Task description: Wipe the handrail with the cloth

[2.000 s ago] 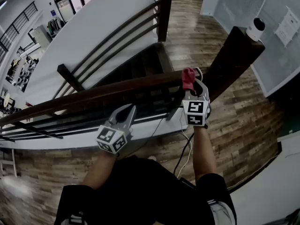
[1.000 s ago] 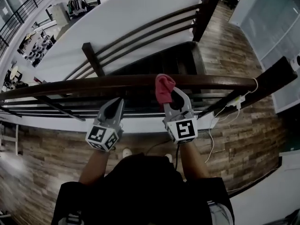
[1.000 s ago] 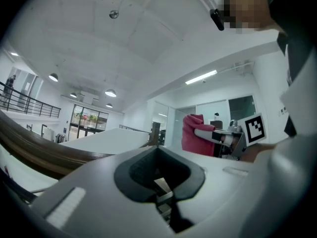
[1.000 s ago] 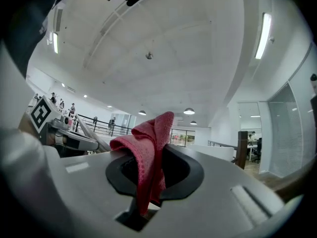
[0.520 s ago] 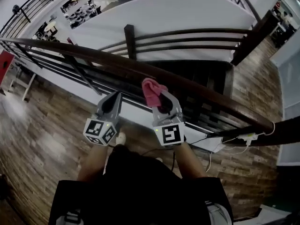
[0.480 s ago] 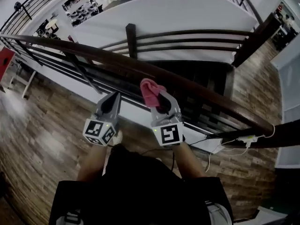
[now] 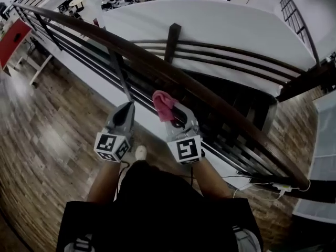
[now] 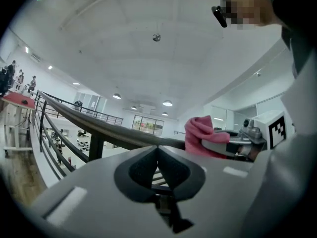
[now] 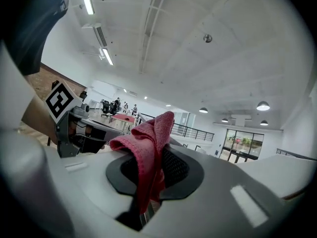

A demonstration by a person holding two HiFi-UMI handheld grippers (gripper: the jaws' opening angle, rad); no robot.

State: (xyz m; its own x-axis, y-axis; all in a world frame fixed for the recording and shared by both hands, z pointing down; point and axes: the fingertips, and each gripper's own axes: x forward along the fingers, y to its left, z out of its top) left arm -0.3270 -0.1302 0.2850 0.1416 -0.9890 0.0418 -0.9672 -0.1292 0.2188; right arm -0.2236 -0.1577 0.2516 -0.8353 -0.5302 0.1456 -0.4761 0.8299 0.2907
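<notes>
Standing by the person, I see a dark wooden handrail (image 7: 210, 103) crossing the head view from the upper left of the frame to the lower right, with thinner rails (image 7: 247, 140) beneath it and a wood-plank floor (image 7: 47, 114) at the left. The right hand-held gripper (image 7: 175, 115) sits near mid-frame, on the near side of the rail, with a pink-red cloth (image 7: 164, 105) bunched at its tip. The left hand-held gripper (image 7: 127, 108) is just beside it, to the left, pointing towards the railing. From up there the cloth lies close against the rail, but I cannot tell whether it touches the wood. The left gripper view shows what the head view cannot. That gripper's dark pads (image 8: 141, 168) meet along a thin line with nothing between them, the rail runs across behind them, and the cloth pokes up at the right of the frame next to the other gripper's marker cube (image 8: 276, 127). The right gripper view settles the grip. Its jaws are pinched on the cloth, with one crumpled fold standing above the pads and a tail hanging down into the slot between them. Both gripper views tilt upward and take in a wide white ceiling (image 8: 148, 58) that the head view leaves out.
</notes>
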